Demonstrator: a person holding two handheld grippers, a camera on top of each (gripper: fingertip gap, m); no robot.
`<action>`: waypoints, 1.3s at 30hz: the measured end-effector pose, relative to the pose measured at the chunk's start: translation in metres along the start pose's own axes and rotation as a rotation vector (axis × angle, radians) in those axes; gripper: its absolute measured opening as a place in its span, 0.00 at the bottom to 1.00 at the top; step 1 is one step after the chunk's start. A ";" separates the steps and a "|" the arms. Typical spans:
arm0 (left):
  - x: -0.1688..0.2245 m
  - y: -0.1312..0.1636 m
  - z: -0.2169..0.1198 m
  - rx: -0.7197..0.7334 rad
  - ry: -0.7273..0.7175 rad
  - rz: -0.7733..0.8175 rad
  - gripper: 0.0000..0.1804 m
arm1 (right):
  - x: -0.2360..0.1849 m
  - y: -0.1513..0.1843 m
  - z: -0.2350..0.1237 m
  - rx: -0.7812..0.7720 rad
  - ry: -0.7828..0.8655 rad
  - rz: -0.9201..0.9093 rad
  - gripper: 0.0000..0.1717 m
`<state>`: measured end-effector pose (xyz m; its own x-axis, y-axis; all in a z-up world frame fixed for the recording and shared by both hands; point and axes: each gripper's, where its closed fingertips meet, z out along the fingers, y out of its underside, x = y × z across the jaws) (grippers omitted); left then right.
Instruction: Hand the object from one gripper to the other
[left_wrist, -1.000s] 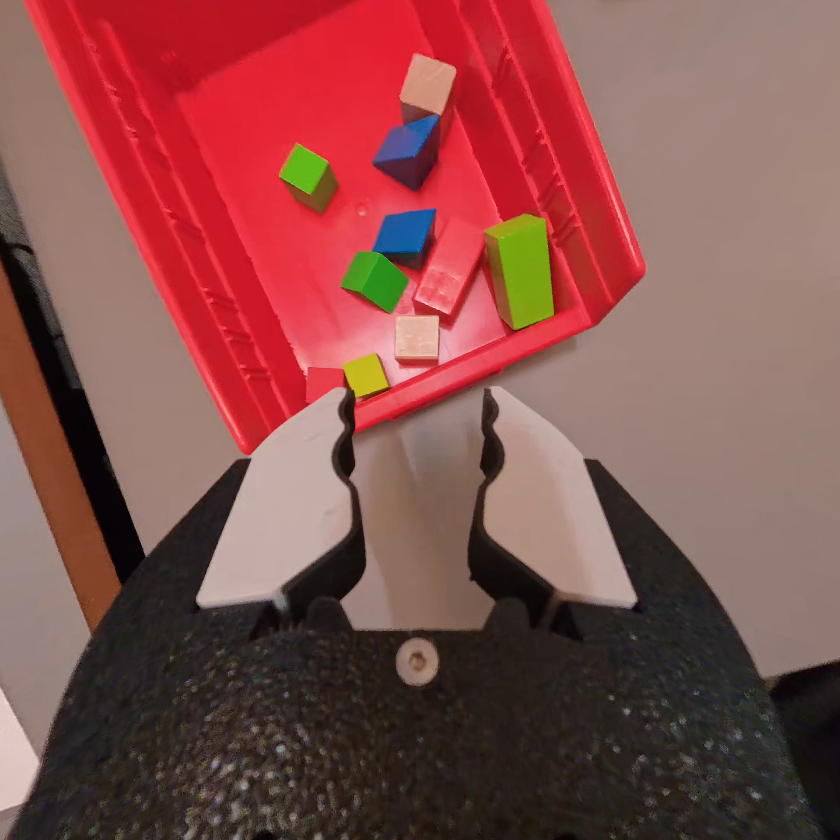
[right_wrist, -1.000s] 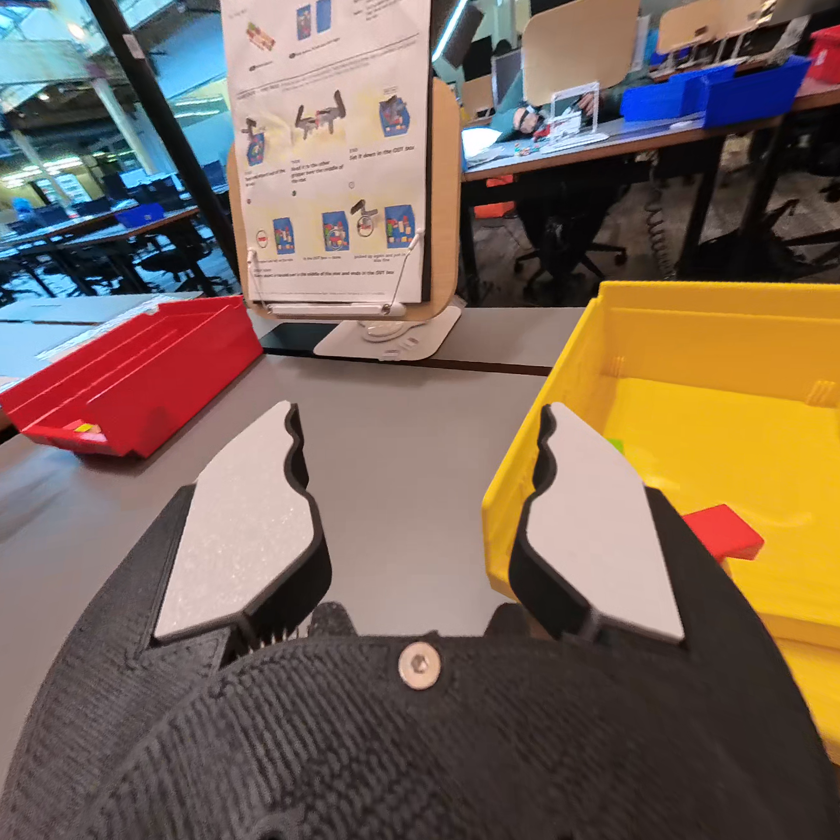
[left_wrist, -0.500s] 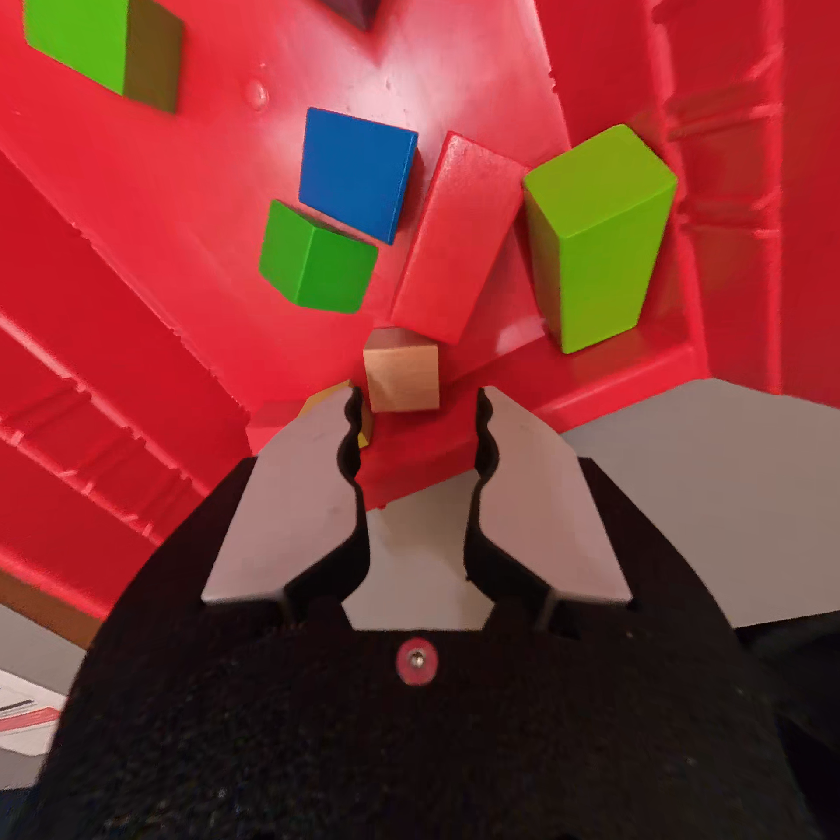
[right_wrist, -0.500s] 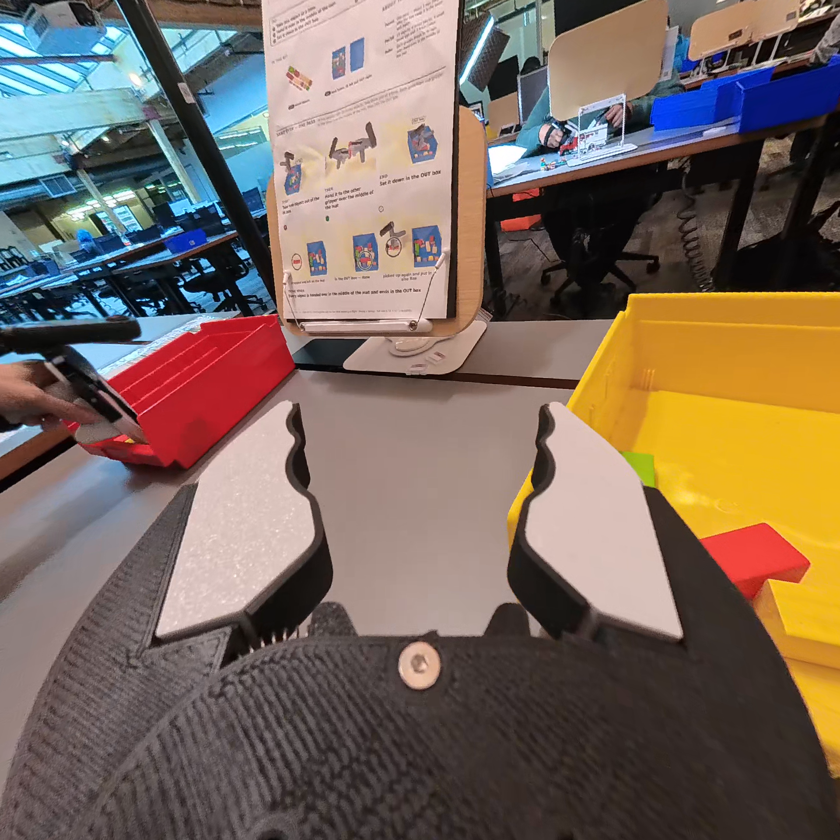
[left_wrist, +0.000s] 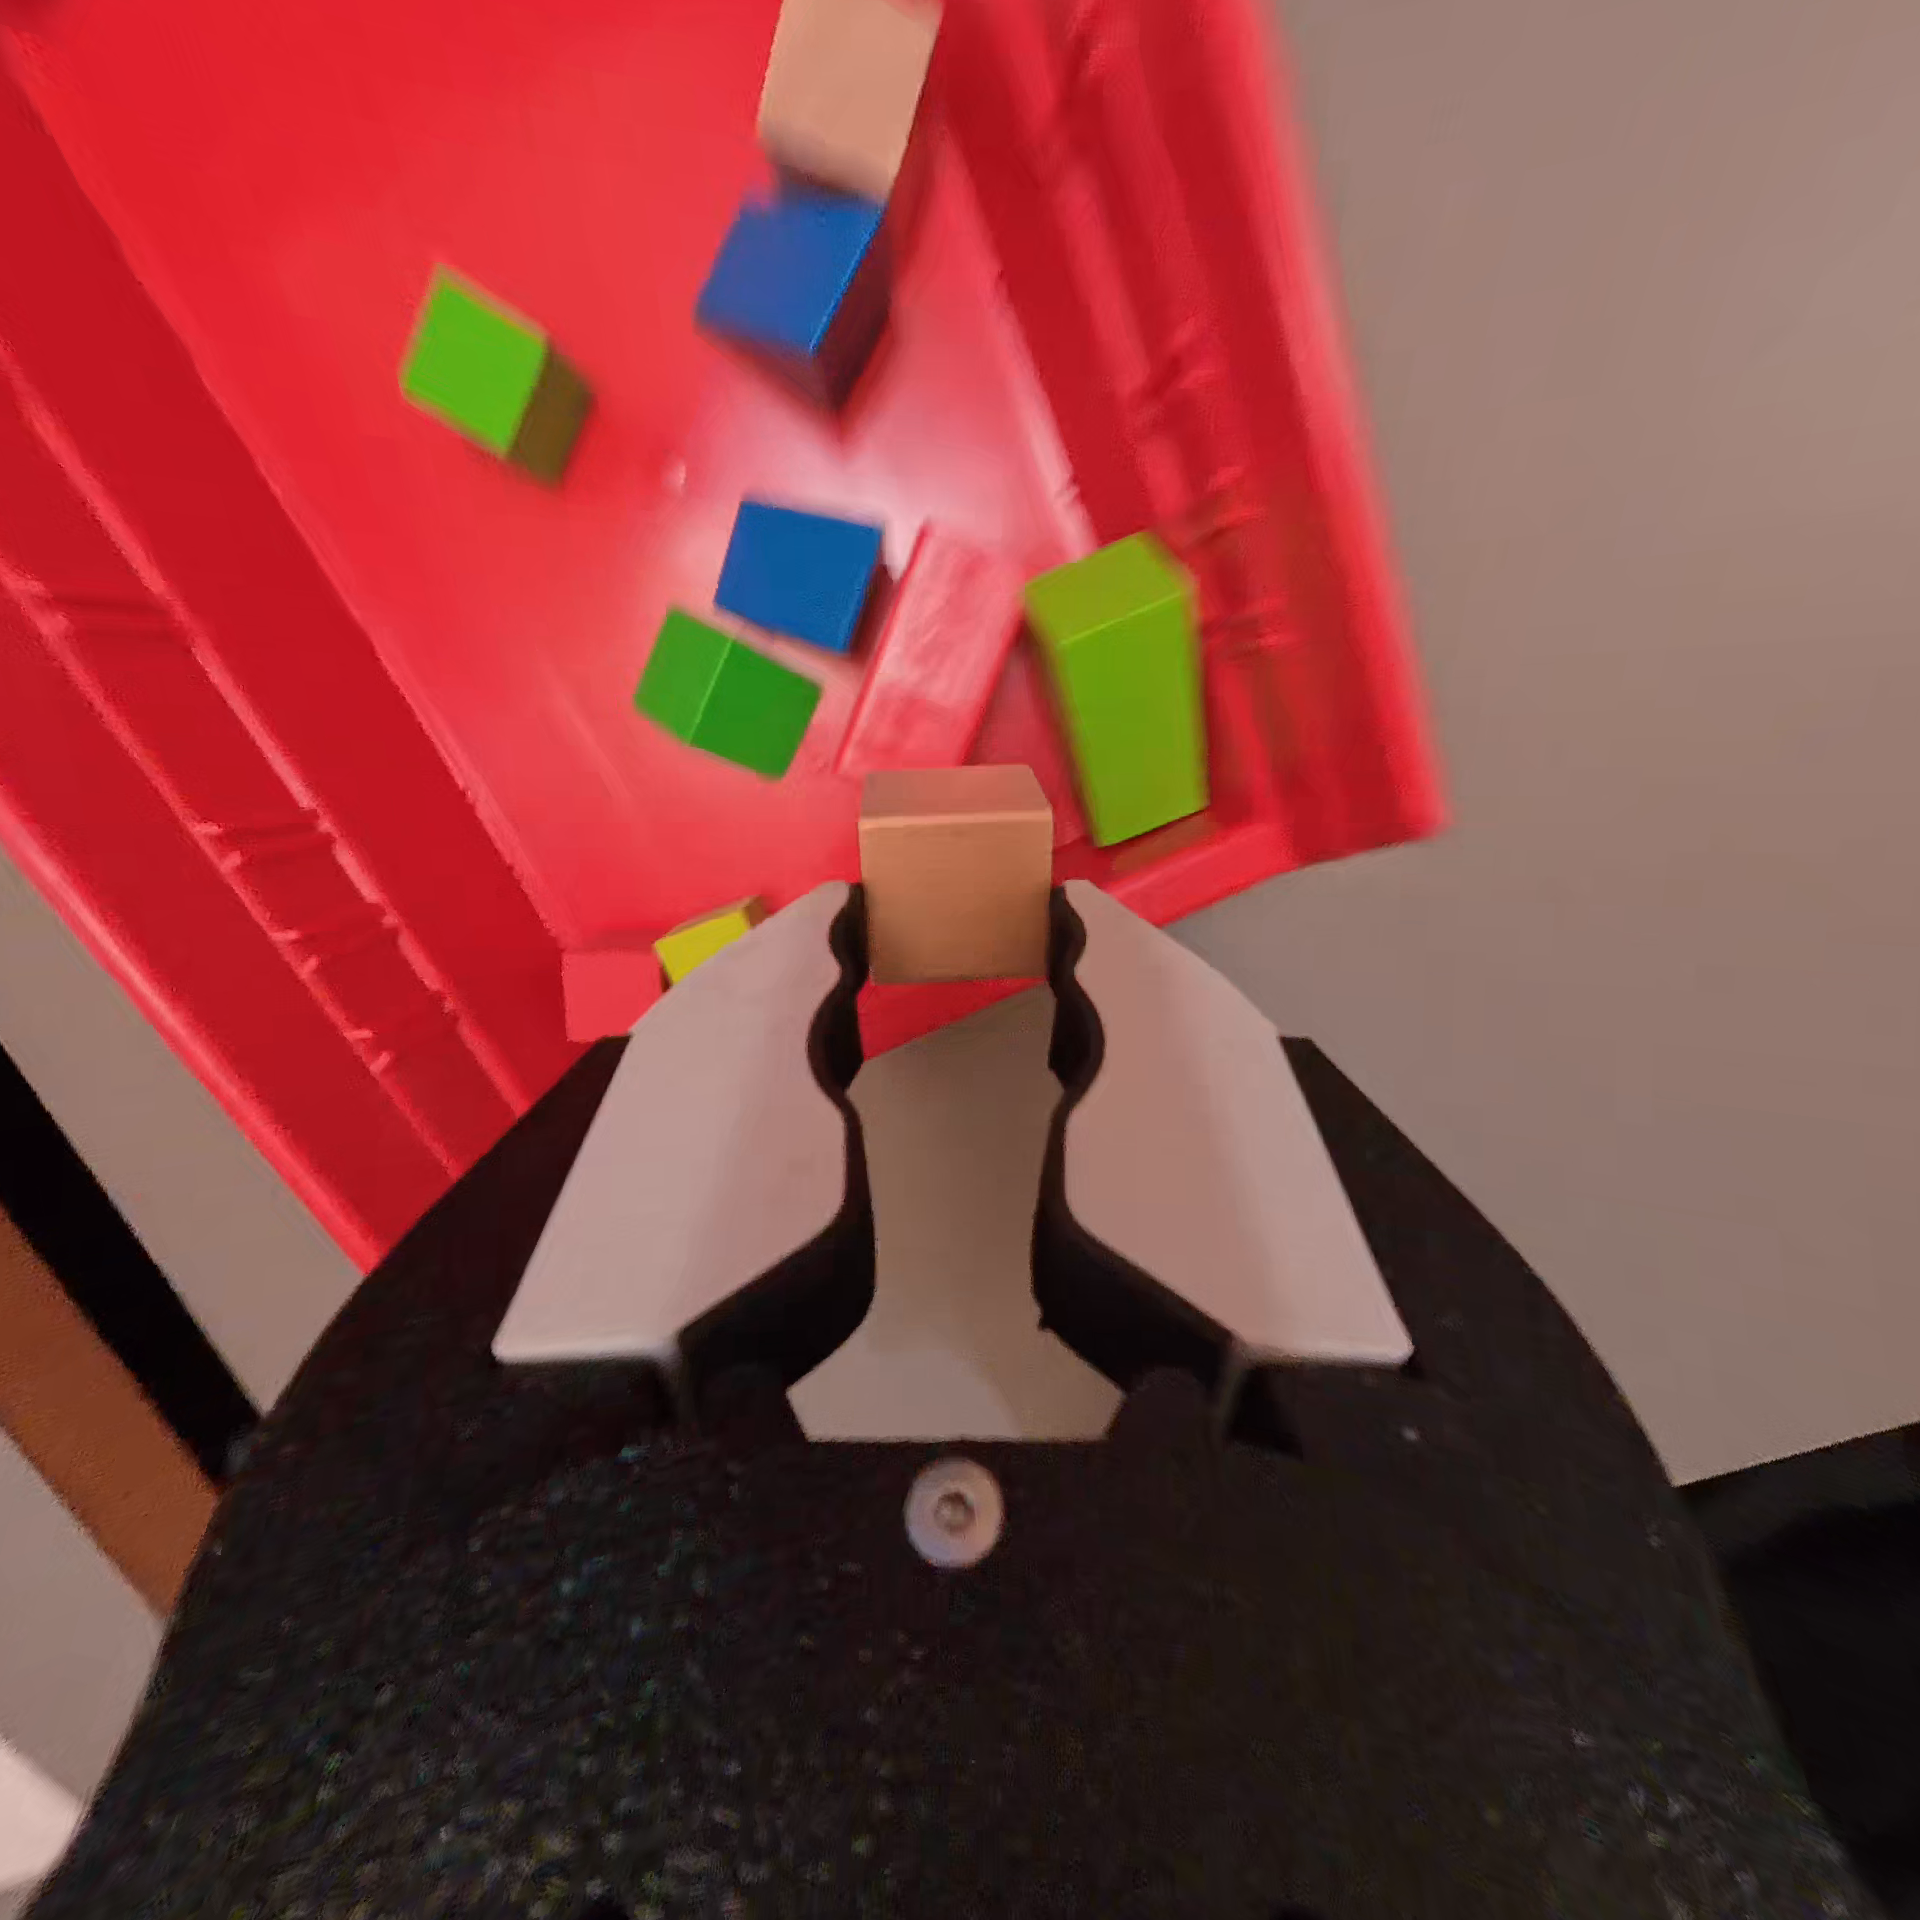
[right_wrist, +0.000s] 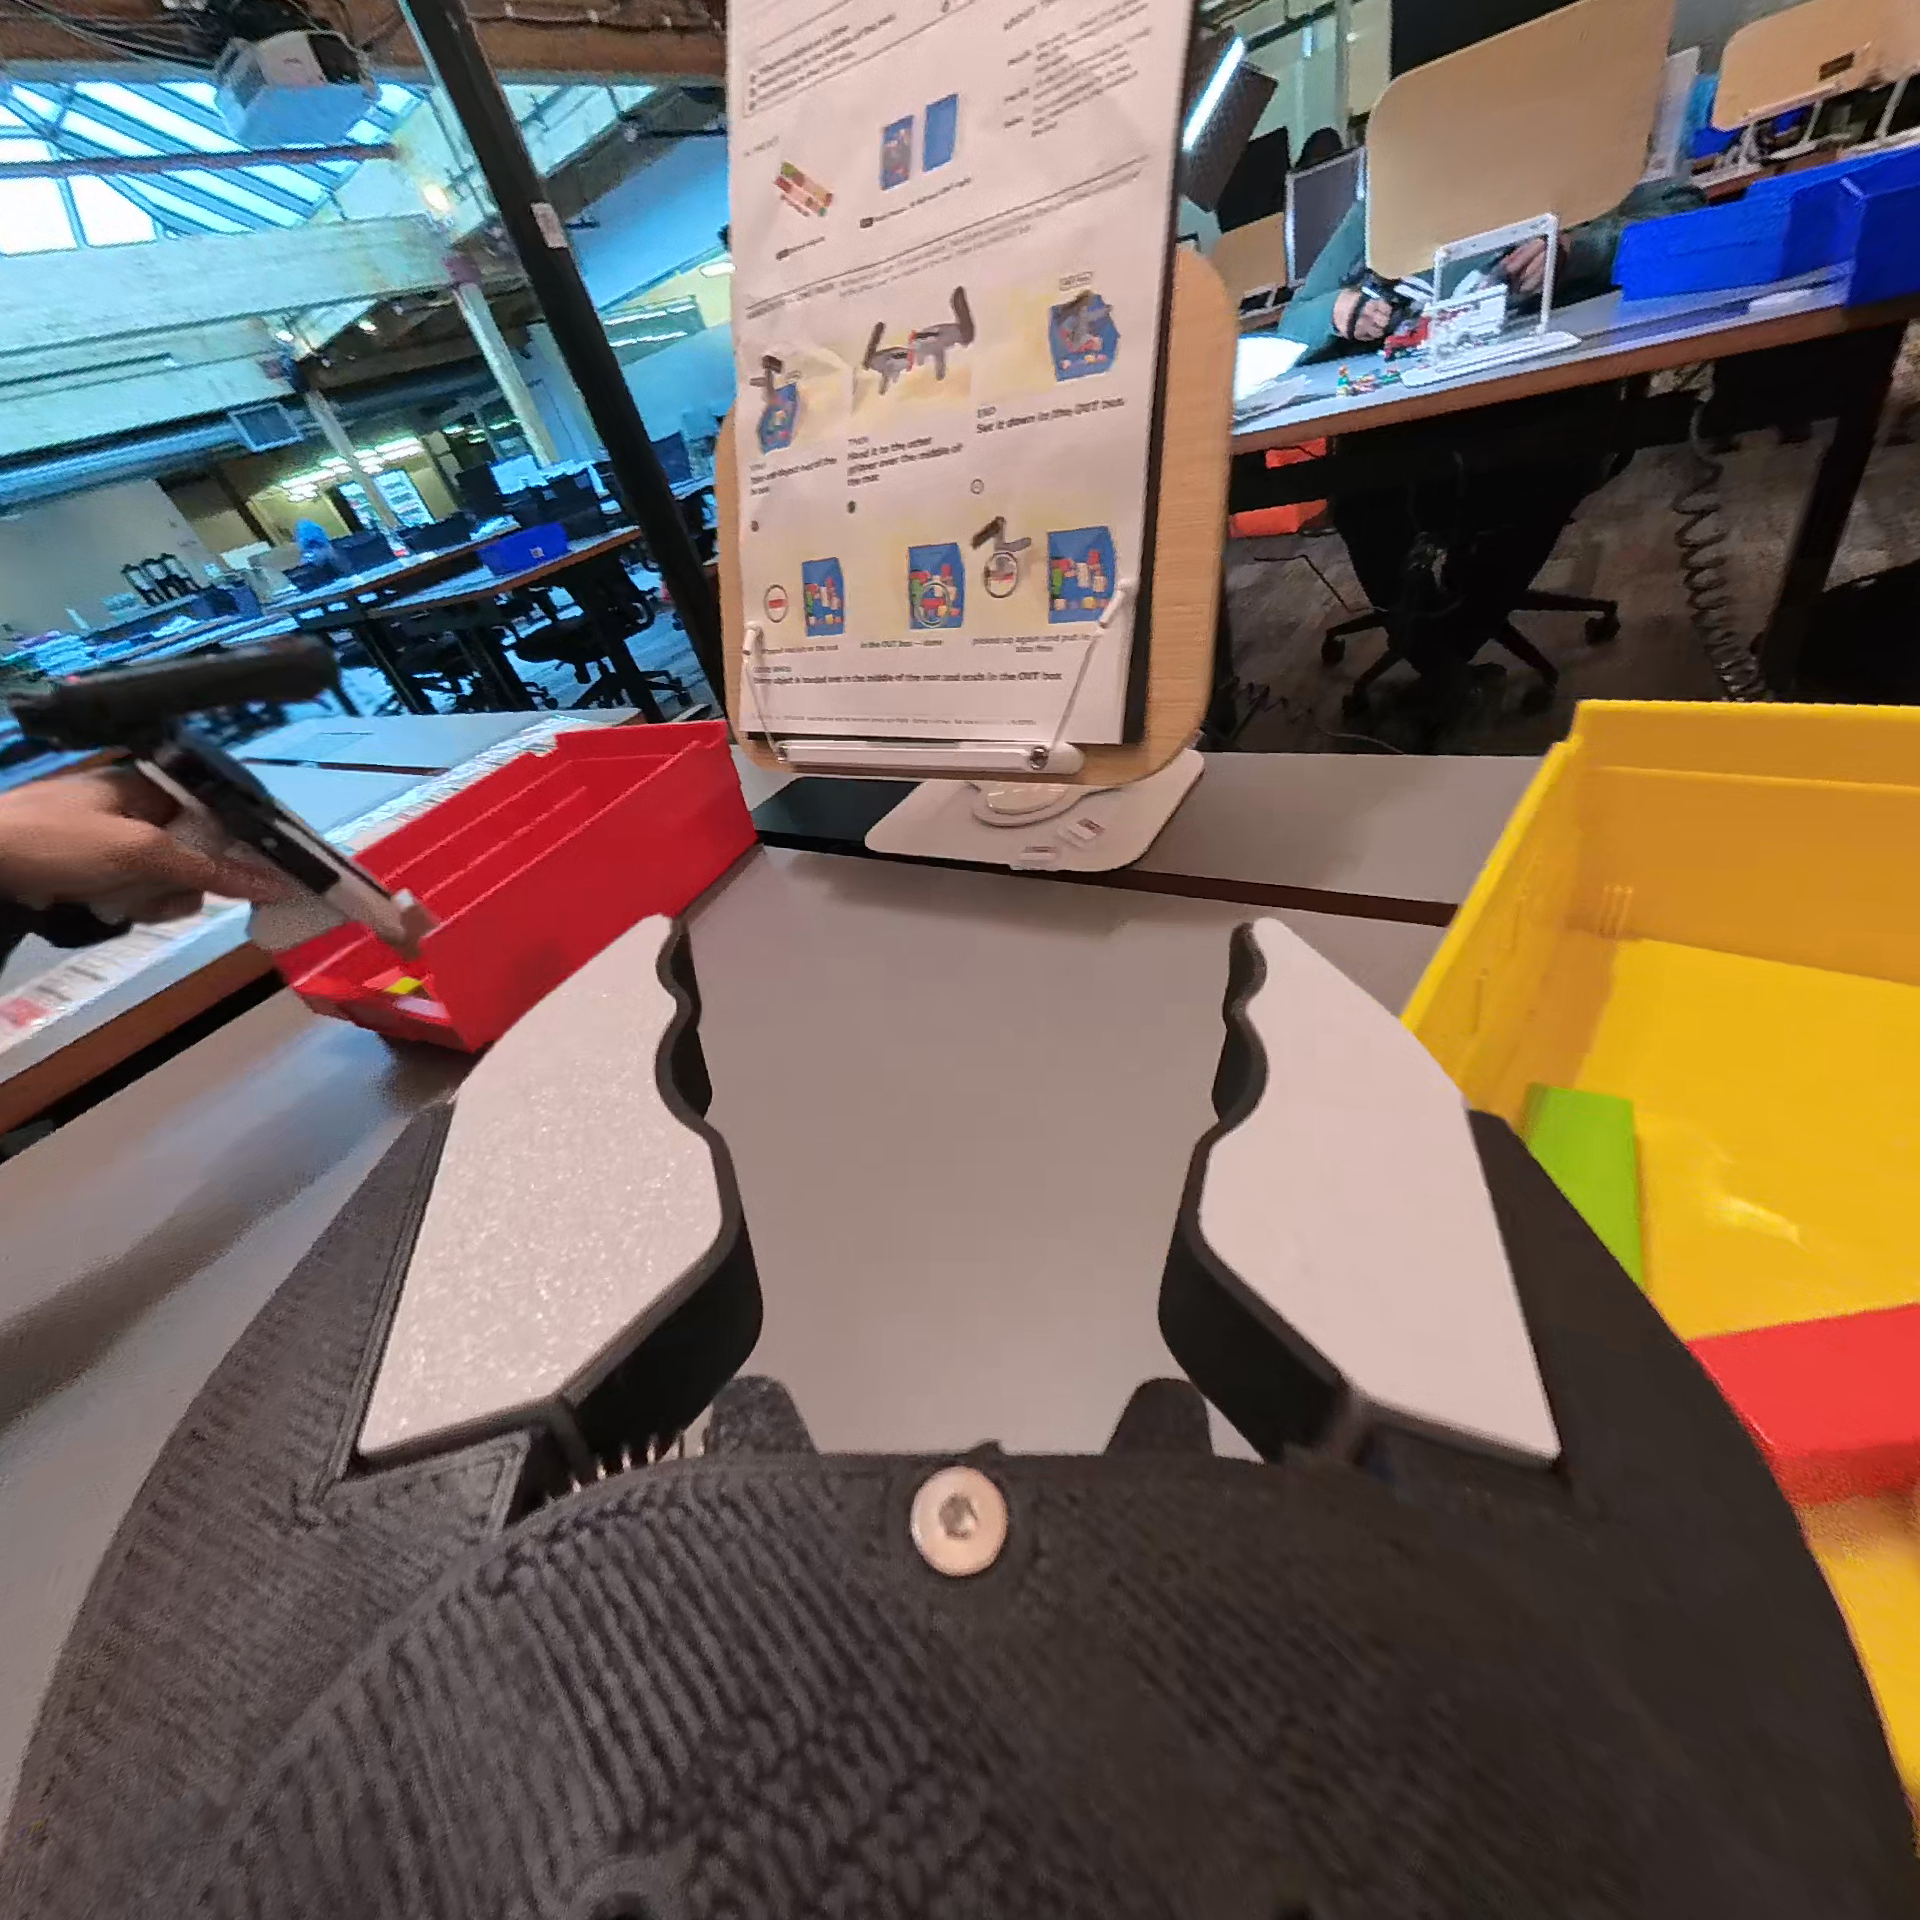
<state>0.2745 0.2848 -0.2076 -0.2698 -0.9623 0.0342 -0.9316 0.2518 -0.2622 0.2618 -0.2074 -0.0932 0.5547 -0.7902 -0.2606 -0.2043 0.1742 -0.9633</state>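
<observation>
My left gripper (left_wrist: 954, 935) is shut on a plain wooden cube (left_wrist: 954, 873) and holds it above the near end of the red bin (left_wrist: 260, 644). Both pads press the cube's sides. In the bin lie several blocks: two blue ones (left_wrist: 800, 571), green ones (left_wrist: 1122, 686), a red slab (left_wrist: 925, 665), a yellow cube (left_wrist: 707, 940) and another wooden block (left_wrist: 842, 94). My right gripper (right_wrist: 961, 997) is wide open and empty over the grey table (right_wrist: 956, 1039). The left gripper also shows in the right wrist view (right_wrist: 312, 883), held by a hand at the red bin (right_wrist: 582, 821).
A yellow bin (right_wrist: 1704, 1039) stands to the right of my right gripper, with a green block (right_wrist: 1590, 1153) and a red block (right_wrist: 1818, 1392) inside. A paper sheet on a wooden stand (right_wrist: 956, 416) stands at the table's far edge. A person sits at a desk behind. About 50 cm separates my left fingertips from my right. To reach the red slab (left_wrist: 925, 665) in a straight line is about 8 cm for my left fingers, about 50 cm for my right. From the left gripper's tips to the wooden block (left_wrist: 842, 94) is close to 15 cm.
The left gripper went down into the red bin, closed on the wooden cube and lifted it up out of the bin. The right gripper stayed open and shifted slightly.
</observation>
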 end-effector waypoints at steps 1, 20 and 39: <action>0.011 -0.007 -0.016 0.086 0.026 0.014 0.18 | -0.006 -0.001 0.002 0.006 -0.023 -0.003 0.56; 0.339 0.018 -0.136 0.943 0.918 0.717 0.18 | -0.220 0.020 0.000 -0.043 -0.929 0.072 0.43; 0.345 0.014 -0.134 0.992 0.934 0.591 0.24 | -0.209 0.024 0.000 -0.031 -0.853 -0.123 0.19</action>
<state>0.1353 -0.0299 -0.0706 -0.9537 -0.2392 0.1824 -0.1958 0.0330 -0.9801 0.1407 -0.0377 -0.0622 0.9881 -0.0885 -0.1259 -0.1179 0.0901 -0.9889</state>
